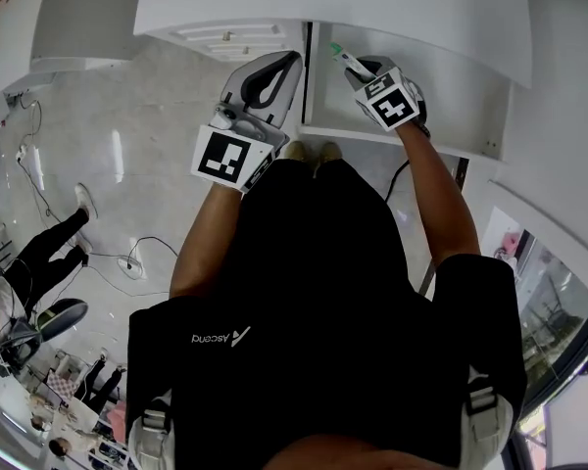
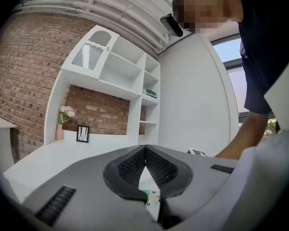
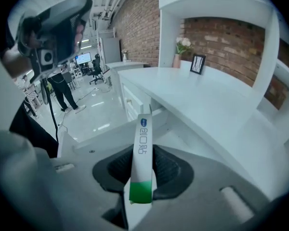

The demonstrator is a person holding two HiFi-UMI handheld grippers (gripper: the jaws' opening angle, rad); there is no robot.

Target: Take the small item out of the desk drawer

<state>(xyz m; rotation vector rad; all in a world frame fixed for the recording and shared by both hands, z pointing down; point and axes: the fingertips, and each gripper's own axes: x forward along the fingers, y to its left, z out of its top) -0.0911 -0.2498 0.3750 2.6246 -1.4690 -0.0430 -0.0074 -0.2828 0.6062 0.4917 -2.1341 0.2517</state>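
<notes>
Slim green-ended packet clamped between right hand-held gripper jaws, above drawer

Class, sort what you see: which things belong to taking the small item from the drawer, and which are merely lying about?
Belong: white-and-green pack; right gripper holding it; open drawer.
Lying about: vase of flowers; picture frame, both on the desktop.

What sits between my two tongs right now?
Head view: only the side wall of the open white desk drawer separates the left tongs from the right tongs, which grip the slim white tube with a green end.
</notes>
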